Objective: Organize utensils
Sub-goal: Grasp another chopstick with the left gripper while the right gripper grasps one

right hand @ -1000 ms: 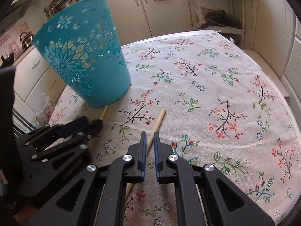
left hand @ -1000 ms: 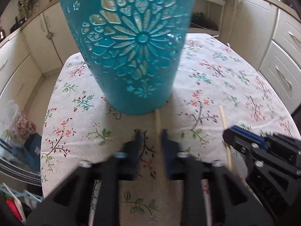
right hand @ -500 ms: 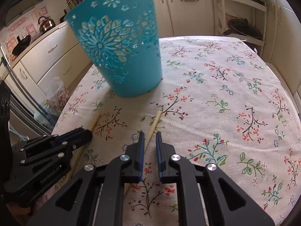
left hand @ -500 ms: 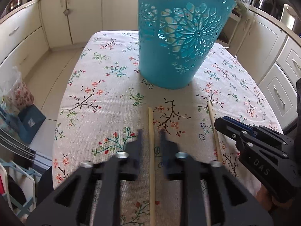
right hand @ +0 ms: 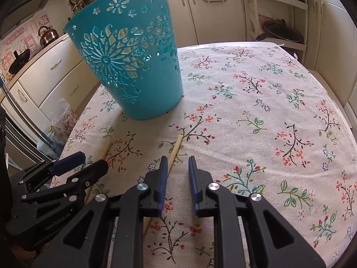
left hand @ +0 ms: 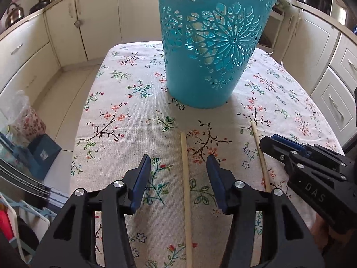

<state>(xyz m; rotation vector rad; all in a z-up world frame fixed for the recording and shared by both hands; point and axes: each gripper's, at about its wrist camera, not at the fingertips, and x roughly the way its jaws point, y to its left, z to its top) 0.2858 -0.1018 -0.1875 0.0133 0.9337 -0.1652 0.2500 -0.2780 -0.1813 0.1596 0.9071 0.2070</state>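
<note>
We note the teal basket (left hand: 212,44) upright at 12 o'clock on the floral tablecloth (right hand: 267,111). Left gripper (left hand: 177,169), jaws just opening: spread, left chopstick (left hand: 185,178) lies between, untouched. Right gripper (right hand: 177,167), also opening: narrowly parted, right chopstick (right hand: 175,150) at its 11 o'clock.

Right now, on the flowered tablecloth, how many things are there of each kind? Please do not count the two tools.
Thin pale wooden sticks lying flat: 2, one near the left tool, one nearer the right tool.
Teal plastic basket with cut-out flower pattern, standing upright: 1.
Total: 3.
</note>
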